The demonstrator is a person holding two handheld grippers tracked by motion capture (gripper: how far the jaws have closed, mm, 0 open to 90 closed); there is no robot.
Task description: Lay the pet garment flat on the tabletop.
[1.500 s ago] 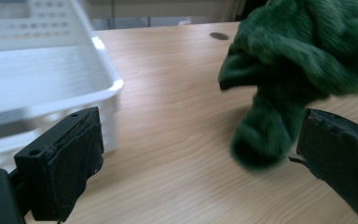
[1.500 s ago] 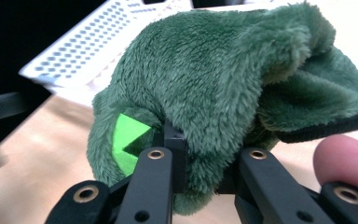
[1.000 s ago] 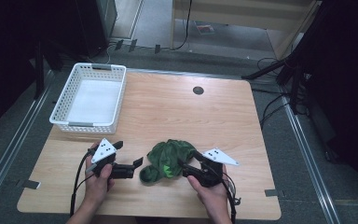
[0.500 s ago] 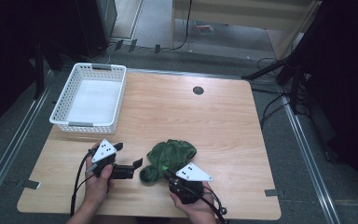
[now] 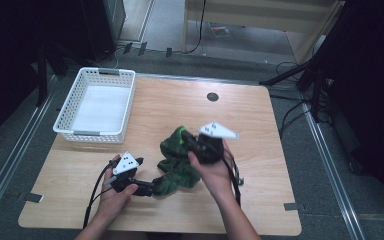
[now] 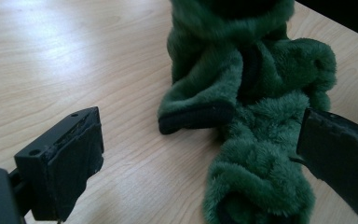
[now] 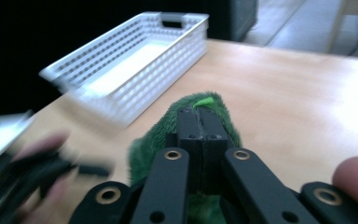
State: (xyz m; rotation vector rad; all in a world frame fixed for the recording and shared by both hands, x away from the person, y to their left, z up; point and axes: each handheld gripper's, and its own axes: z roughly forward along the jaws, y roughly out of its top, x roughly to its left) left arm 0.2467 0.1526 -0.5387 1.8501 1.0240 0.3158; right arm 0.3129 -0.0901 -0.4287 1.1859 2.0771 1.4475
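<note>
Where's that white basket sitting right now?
In the high view the white basket stands at the table's far left corner, apart from the green fleece cloth near the front middle.

Light wooden table (image 5: 260, 115) with round hole (image 5: 212, 96) stands on grey floor (image 5: 340, 200). Metal rails (image 5: 10, 165) flank it. Cables (image 5: 290, 117) trail at right. Pale wooden furniture (image 5: 260, 25) behind. Surroundings dark.
</note>
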